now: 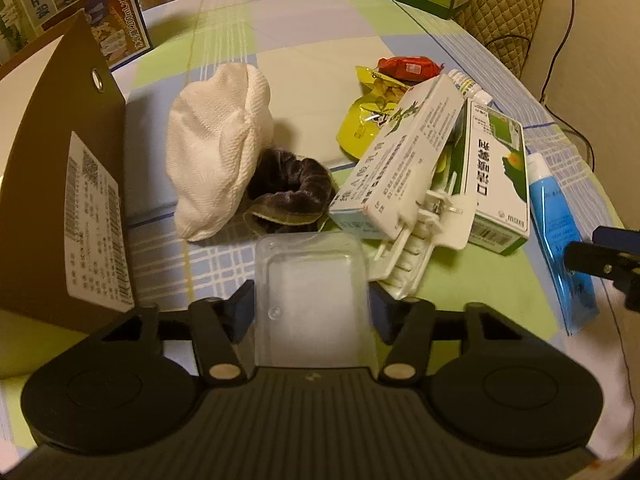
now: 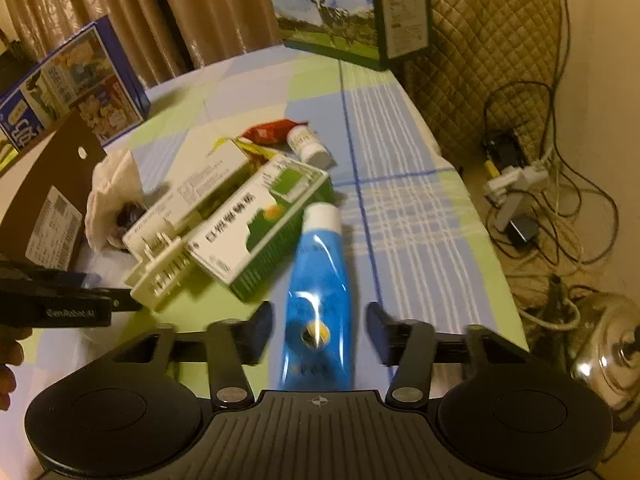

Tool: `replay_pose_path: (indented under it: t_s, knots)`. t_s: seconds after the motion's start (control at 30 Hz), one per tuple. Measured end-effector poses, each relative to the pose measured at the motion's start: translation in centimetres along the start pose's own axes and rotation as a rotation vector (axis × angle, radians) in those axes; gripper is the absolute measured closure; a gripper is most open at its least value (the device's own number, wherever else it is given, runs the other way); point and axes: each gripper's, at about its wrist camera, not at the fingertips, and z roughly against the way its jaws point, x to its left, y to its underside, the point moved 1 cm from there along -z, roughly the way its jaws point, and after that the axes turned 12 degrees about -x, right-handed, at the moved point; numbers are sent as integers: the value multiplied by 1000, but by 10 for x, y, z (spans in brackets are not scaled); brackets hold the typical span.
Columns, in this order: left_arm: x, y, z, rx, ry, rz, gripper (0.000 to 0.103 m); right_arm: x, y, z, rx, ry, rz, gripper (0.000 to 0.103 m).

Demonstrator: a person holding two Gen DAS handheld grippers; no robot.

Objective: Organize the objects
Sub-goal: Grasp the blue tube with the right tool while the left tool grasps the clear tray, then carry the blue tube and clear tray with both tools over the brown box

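Left wrist view: the left hand-held gripper (image 1: 311,312) has a clear plastic tray (image 1: 310,280) between its blue fingers; they seem closed on its sides, beside the brown cardboard box (image 1: 68,184). Ahead on the worktop (image 1: 312,52) lie a white cloth (image 1: 216,148), a dark velvet scrunchie (image 1: 288,188), two medicine cartons and a white hair clip (image 1: 416,240). The right hand-held gripper (image 2: 318,332) is spread wide around the blue tube (image 2: 320,280), fingers clear of it on both sides. I judge a pick of the tube is in hand: next, close on it squarely, since its glossy, soft body may slip, then carry it to the box.
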Motion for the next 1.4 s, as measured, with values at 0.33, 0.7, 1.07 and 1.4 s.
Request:
replay_pose_path:
  t_s: [0.33, 0.7, 1.07, 1.4]
  knots:
    - [10, 0, 1, -5, -53, 65, 50, 2, -10, -36, 14, 33, 38, 44]
    - [18, 16, 15, 8, -92, 101, 50, 9, 2, -39, 8, 40, 214, 66]
    - [10, 58, 57, 54, -122, 158, 50, 19, 48, 13, 67, -108, 352, 66]
    - [-4, 75, 75, 47, -177, 214, 51, 19, 56, 19, 52, -131, 371, 65]
